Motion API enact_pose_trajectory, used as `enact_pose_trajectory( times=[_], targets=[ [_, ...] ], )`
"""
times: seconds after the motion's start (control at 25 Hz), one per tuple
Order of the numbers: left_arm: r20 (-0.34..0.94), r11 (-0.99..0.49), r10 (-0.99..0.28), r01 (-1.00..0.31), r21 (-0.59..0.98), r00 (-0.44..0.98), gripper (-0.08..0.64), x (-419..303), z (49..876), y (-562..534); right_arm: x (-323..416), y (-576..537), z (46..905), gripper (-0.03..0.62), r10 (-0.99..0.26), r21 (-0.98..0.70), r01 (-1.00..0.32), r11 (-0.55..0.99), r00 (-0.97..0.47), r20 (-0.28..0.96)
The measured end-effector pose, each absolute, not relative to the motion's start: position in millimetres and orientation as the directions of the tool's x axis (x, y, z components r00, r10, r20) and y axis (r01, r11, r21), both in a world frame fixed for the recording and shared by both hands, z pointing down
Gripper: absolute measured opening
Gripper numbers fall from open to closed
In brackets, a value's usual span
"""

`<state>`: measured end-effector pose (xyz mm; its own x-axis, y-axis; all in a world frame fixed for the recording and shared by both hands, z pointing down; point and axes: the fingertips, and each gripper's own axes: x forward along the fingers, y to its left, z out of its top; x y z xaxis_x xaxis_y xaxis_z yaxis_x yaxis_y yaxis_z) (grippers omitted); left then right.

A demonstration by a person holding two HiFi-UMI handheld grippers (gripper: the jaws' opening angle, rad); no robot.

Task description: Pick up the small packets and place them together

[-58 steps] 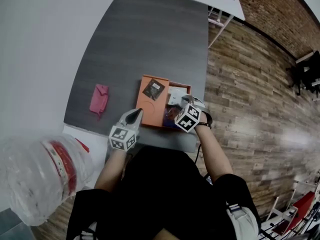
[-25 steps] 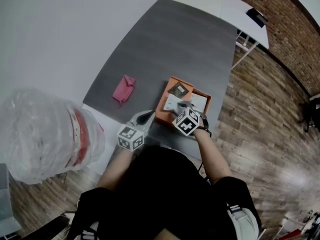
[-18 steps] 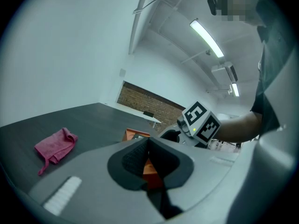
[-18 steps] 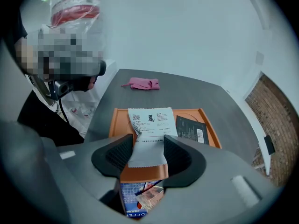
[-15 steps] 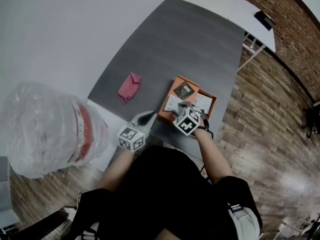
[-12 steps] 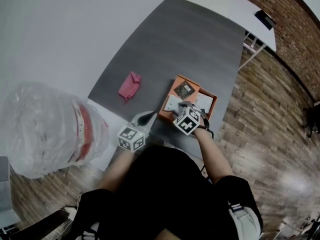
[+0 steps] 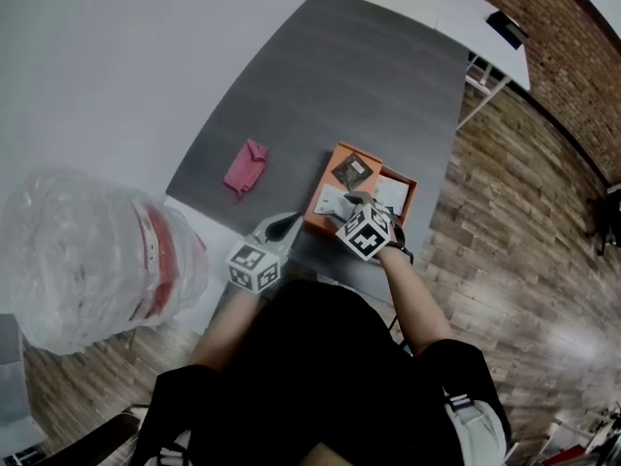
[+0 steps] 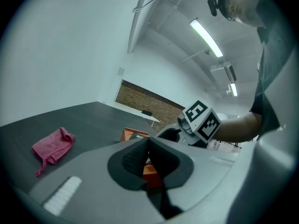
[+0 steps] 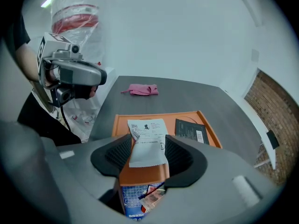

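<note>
An orange tray (image 9: 122, 123) lies on the grey table (image 7: 320, 76). On it lie a black packet (image 9: 190, 130) and a white printed packet (image 9: 147, 141). My right gripper (image 9: 147, 149) points down over the tray's near edge. Its jaws have just been opening, and the white packet lies between the pads without being pressed. In the head view the right gripper (image 7: 347, 203) is over the white packet (image 7: 330, 199), near the black packet (image 7: 351, 171). My left gripper (image 8: 148, 144) is shut on nothing, level, just left of the tray. The left gripper (image 7: 288, 222) shows near the table's front edge.
The open orange box (image 7: 396, 194) adjoins the tray on the right, with blue printed packets (image 9: 136, 200) inside. A pink cloth (image 7: 245, 166) lies to the left on the table. A large clear plastic bottle (image 7: 97, 260) stands off the table's left corner. Wooden floor is on the right.
The right gripper has gone from over the box to over the tray, where a white packet now lies beside the black one. The left gripper has stayed put.
</note>
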<state>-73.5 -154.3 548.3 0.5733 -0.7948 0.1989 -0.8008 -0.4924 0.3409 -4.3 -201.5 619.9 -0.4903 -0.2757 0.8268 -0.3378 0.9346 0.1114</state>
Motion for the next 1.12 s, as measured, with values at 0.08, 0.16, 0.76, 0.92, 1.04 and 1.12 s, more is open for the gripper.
enact_pose_trajectory(
  times=[0.08,0.16,0.76,0.92,1.04,1.12],
  targets=[
    [0.197,-0.506,-0.785,-0.792,0.342,0.587,0.0,-69,548,-158,0,-204,615,0.229,-0.286,0.097,-0.368,0.925,-0.502,0.816],
    [0.194,-0.519,-0.778,-0.784,0.34,0.598,0.0,-65,547,-162,7,-208,610,0.225,-0.308,0.092,-0.402,0.911,-0.515,0.8],
    [0.165,-0.625,-0.704,-0.713,0.319,0.691,0.0,-22,542,-189,106,-228,604,0.211,-0.456,0.117,-0.618,0.778,-0.426,0.782],
    [0.174,-0.632,-0.691,-0.703,0.328,0.702,0.0,-16,547,-187,125,-223,619,0.212,-0.435,0.117,-0.627,0.77,-0.382,0.815],
    [0.181,-0.629,-0.686,-0.7,0.339,0.704,0.0,-13,551,-185,129,-217,630,0.22,-0.403,0.091,-0.624,0.776,-0.379,0.833],
    [0.184,-0.626,-0.684,-0.698,0.347,0.706,0.0,-12,553,-184,129,-212,639,0.233,-0.371,0.089,-0.595,0.799,-0.371,0.851]
  ],
)
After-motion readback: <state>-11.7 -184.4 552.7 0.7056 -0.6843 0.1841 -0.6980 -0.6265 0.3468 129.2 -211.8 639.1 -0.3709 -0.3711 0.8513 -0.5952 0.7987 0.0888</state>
